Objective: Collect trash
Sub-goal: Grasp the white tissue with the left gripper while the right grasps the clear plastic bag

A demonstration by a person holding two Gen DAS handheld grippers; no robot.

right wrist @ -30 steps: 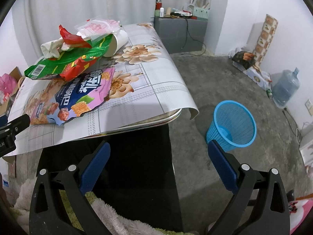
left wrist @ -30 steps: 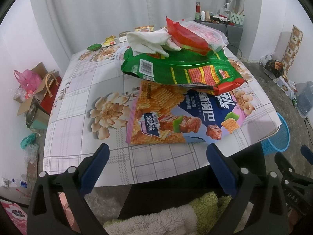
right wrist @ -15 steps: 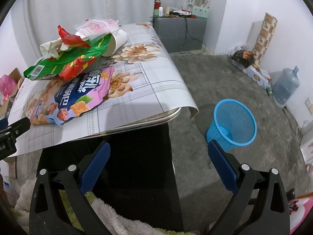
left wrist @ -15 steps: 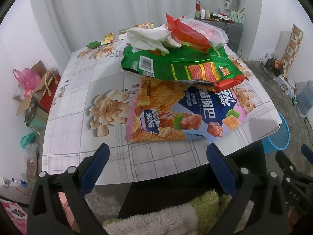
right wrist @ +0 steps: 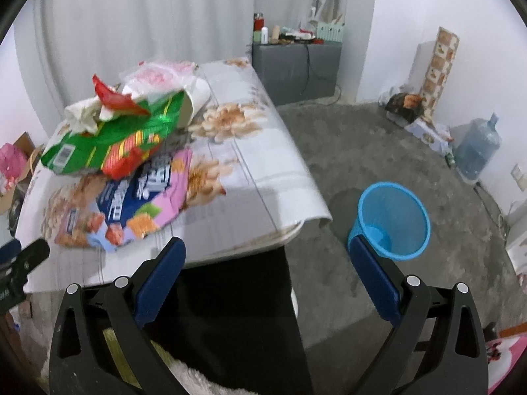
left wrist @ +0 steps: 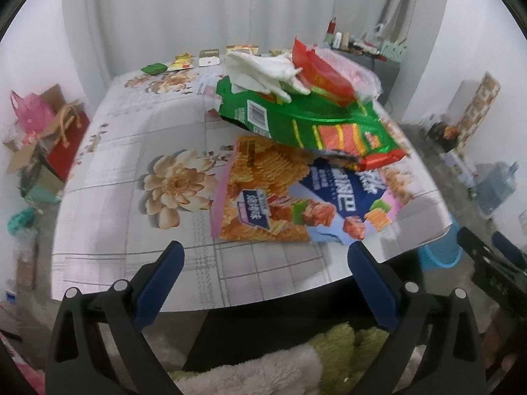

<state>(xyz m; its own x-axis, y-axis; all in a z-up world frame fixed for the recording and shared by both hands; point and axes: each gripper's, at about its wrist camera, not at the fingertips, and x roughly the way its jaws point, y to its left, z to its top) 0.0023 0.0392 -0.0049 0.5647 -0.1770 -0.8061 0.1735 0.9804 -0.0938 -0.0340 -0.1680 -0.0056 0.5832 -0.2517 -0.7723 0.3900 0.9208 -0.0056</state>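
We see both grippers, left (left wrist: 263, 260) and right (right wrist: 267, 256), with fingers spread and empty. Snack bags (left wrist: 296, 194) lie piled on the tabletop (left wrist: 131, 138); a blue bin (right wrist: 392, 220) stands on the floor beside it.

My left gripper (left wrist: 265, 258) is a black plastic frame with two long arms, each ending in a flat blue pad; my fingers (left wrist: 159, 281) look matte and slightly rounded at the tips. Two silver round screws sit on each arm, and each outer leg has a teardrop-shaped cut-out. My right gripper (right wrist: 266, 256) is built the same: black arms, blue fingers (right wrist: 375, 279), paired silver screws, teardrop slots. On the body of each gripper, seen from the other camera, are faint white letters I cannot read. Below, I wear black trousers and a fluffy cream and green garment.
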